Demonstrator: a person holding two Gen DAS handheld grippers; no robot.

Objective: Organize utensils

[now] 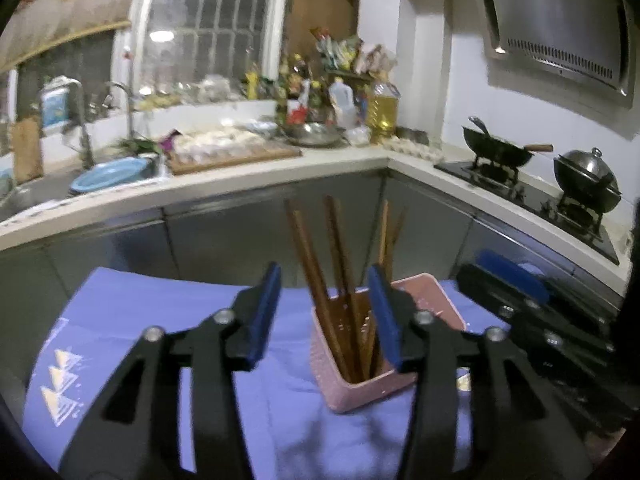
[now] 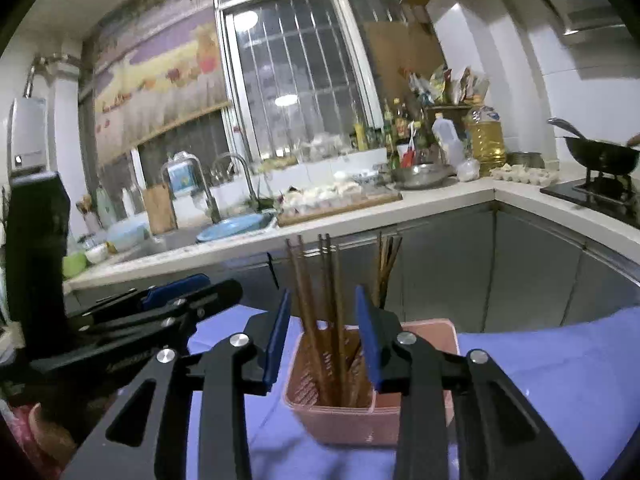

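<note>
chopsticks are standing bundled in a pink perforated holder, which is sitting on a blue-violet cloth. in the left wrist view the left gripper is hanging with its jaws spread wide and gripping nothing; the chopsticks are rising through the gap between the two blue pads, closer to the pad at 3 o'clock, and not touching either one as far as the blur is letting me tell. the holder is showing from the centre toward 5 o'clock of that view. the right gripper is lying at 3 o'clock there, just beside the holder.

in the right wrist view the right gripper is likewise gaping and holding nothing, with the chopsticks standing between its pads and the holder sitting below, toward 6 o'clock. the left gripper is reaching in from 9 o'clock.

the chopsticks are looking long, slim and dark brown, wooden by appearance, leaning at slightly different angles: several tilting toward 11 o'clock, a few thinner ones toward 1 o'clock. their lower ends are hiding inside the holder's front compartment. the holder is looking rectangular, with rows of small slots in its walls.
</note>
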